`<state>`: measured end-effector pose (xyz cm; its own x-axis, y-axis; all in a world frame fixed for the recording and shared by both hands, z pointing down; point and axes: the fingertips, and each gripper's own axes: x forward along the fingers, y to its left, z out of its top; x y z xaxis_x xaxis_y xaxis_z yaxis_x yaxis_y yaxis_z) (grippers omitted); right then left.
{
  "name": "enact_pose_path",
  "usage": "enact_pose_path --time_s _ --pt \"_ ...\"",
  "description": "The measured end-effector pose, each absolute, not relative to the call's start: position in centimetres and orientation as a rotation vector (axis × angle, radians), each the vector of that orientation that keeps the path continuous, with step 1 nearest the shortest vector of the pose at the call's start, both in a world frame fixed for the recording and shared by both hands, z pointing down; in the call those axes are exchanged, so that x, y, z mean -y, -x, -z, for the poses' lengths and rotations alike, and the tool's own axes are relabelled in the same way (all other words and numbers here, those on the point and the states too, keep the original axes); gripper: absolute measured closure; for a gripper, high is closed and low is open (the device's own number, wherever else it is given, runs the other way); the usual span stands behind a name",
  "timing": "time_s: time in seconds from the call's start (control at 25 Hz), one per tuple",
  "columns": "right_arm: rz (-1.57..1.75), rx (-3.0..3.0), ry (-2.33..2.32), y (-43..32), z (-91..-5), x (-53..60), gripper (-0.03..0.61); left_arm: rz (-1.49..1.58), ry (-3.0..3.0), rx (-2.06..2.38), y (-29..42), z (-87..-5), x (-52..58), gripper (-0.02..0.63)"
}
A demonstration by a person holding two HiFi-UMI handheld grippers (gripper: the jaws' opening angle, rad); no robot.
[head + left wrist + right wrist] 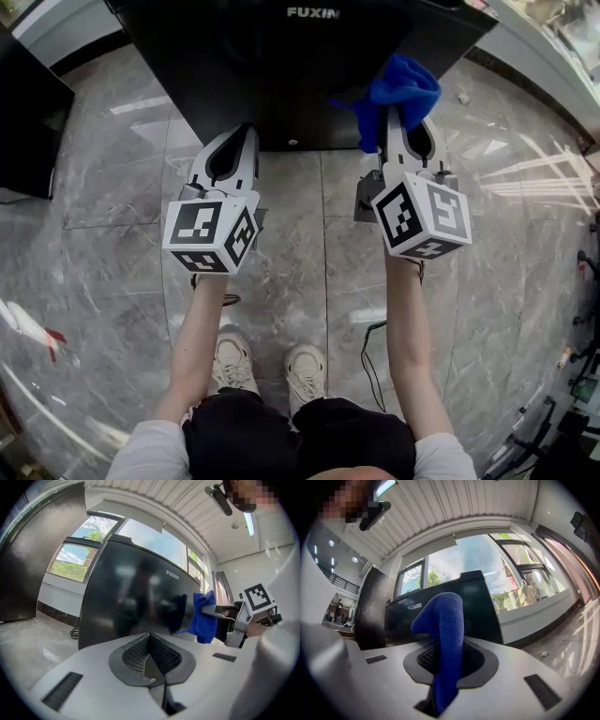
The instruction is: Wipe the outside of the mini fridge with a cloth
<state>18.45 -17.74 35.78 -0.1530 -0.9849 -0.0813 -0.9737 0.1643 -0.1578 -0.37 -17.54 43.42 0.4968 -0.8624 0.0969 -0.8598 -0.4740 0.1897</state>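
A glossy black mini fridge (281, 66) with a FUXIN logo stands on the floor ahead of me; it also fills the left gripper view (136, 597) and shows in the right gripper view (440, 611). My right gripper (405, 117) is shut on a blue cloth (398, 94), which bunches up against the fridge's front near its right side. The cloth (443, 639) rises from between the closed jaws. My left gripper (234, 141) is shut with nothing in it, close to the fridge's lower front. From the left gripper view the cloth (204, 618) hangs at the right.
Grey marble floor tiles (309, 244) spread all round. A dark cabinet (28, 122) stands at the left. A black cable (370, 361) lies on the floor by my feet. Windows and a low wall sit behind the fridge.
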Motion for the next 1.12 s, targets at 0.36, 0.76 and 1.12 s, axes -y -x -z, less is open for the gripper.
enact_pose_path --time_s 0.36,0.76,1.12 --pt "0.194 -2.489 1.661 -3.9 -38.5 19.1 0.503 0.081 -2.409 1.609 9.2 -43.5 18.1 0.609" --pt "0.259 -2.592 1.514 8.1 -43.1 20.7 0.503 0.112 -2.3 1.772 18.7 -45.2 17.5 0.609" --pt "0.241 -2.573 1.571 10.6 -44.7 23.0 0.503 0.065 -2.291 1.738 18.5 -47.1 17.9 0.609"
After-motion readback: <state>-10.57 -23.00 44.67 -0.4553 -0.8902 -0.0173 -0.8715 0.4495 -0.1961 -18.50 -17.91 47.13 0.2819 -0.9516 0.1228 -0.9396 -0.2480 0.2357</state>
